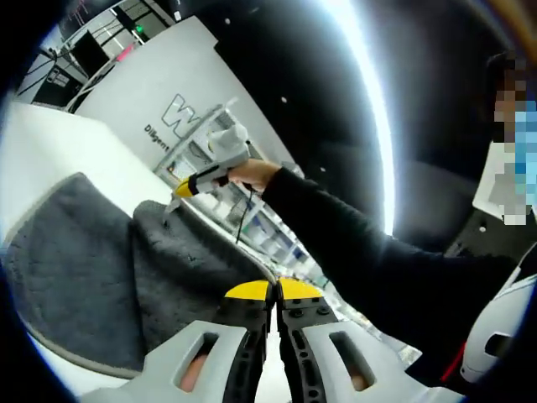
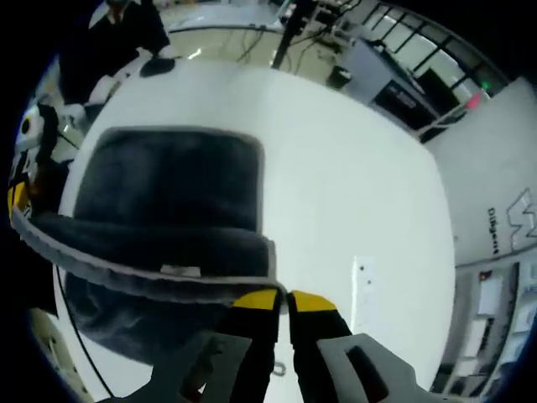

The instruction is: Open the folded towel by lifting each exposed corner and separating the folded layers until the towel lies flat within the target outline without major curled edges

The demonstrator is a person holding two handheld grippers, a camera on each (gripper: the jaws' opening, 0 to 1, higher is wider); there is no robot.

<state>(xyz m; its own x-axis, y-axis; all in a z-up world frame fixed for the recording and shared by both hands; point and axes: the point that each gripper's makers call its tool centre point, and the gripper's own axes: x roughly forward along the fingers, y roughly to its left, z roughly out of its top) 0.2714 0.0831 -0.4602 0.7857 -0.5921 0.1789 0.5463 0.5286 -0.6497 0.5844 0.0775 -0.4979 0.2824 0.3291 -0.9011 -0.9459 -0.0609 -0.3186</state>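
Observation:
A dark grey towel (image 1: 75,252) with a pale hem lies on a white table. One edge is raised off the surface as a ridge. In the left gripper view my left gripper (image 1: 273,291) is shut where that ridge ends at its yellow tips. Farther along the ridge, my right gripper (image 1: 180,191), held by a hand in a black sleeve, pinches a towel corner. In the right gripper view my right gripper (image 2: 285,300) is shut on the hem, and the towel (image 2: 168,185) stretches left to the left gripper (image 2: 17,201) at the frame edge.
The white table (image 2: 352,193) extends well beyond the towel. A white panel with lettering (image 1: 159,84) and shelving (image 1: 252,218) stand behind the table. A person (image 2: 126,25) stands at its far side, and another person (image 1: 503,168) is off to the right.

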